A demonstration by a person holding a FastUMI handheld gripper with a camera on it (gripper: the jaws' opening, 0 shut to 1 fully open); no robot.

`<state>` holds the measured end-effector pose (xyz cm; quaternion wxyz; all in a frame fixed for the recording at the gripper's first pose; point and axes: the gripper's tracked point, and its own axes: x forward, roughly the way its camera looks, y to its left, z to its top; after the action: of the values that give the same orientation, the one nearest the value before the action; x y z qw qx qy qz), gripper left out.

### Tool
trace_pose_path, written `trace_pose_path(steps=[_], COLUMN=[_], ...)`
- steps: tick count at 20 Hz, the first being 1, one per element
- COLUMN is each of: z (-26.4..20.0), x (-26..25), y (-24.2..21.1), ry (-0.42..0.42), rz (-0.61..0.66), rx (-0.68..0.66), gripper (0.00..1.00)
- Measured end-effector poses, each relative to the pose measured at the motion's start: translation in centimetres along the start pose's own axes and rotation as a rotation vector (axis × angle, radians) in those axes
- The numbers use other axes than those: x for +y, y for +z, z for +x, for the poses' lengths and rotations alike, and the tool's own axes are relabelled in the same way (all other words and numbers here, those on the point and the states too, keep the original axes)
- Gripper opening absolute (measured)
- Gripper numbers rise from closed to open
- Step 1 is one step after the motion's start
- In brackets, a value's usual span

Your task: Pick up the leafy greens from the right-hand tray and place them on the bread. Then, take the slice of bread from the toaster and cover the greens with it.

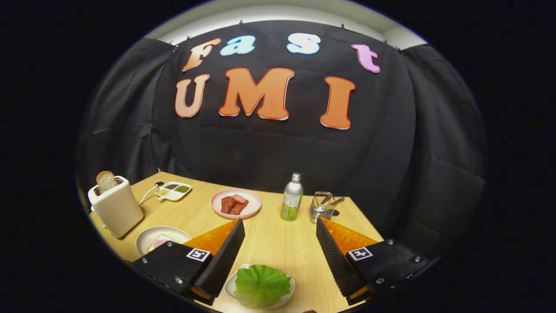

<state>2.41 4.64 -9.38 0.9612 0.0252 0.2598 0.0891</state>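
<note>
A green lettuce leaf (262, 284) lies on a small white tray (231, 284) close in, low between my two fingers. My gripper (280, 225) is open wide above the wooden table (278, 243), with nothing held. To the left of the left finger stands a white plate (150, 237) carrying a slice of bread (156, 243) with a pink slice on top, partly hidden by the finger. Farther left is a cream toaster (116, 208) with a slice of bread (105, 181) sticking up out of its slot.
Beyond the fingers sit a pink plate (254, 204) with pieces of meat, a small bottle (292, 198) with a green label, and a wire holder (323, 206) with metal utensils. A divided condiment dish (174, 190) lies behind the toaster, next to its cord.
</note>
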Motion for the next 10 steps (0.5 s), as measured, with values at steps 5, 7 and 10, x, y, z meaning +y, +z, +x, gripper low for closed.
trace_pose_path(steps=[5,7,10], z=[1.6,2.0,2.3], x=[1.1,1.3,1.5], y=[-3.8,-5.3,-7.9], ry=[0.055,0.06,0.06], rz=[0.064,0.076,0.096], rx=[0.201,0.275,0.397], gripper=[0.99,0.99,0.99])
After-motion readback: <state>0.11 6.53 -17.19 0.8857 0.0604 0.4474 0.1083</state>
